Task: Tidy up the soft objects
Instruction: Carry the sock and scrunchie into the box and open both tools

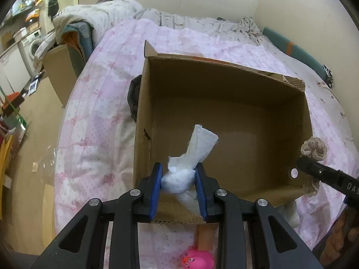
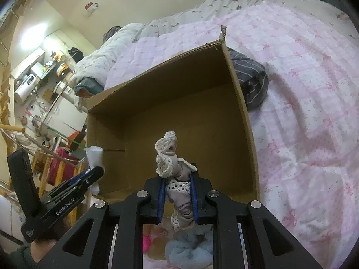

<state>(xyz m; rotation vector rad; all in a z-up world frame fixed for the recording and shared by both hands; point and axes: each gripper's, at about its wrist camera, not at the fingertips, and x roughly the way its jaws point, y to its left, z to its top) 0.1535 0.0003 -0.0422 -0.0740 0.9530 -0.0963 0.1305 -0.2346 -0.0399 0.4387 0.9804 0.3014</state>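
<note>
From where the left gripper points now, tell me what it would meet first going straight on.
Probably the bare floor of the cardboard box: the left gripper, shut on a white sock, angles down into it. Depth is uncertain.

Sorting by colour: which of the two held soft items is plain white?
The white cloth in the left gripper; the right gripper holds a beige lace-trimmed scrunchie.
</note>
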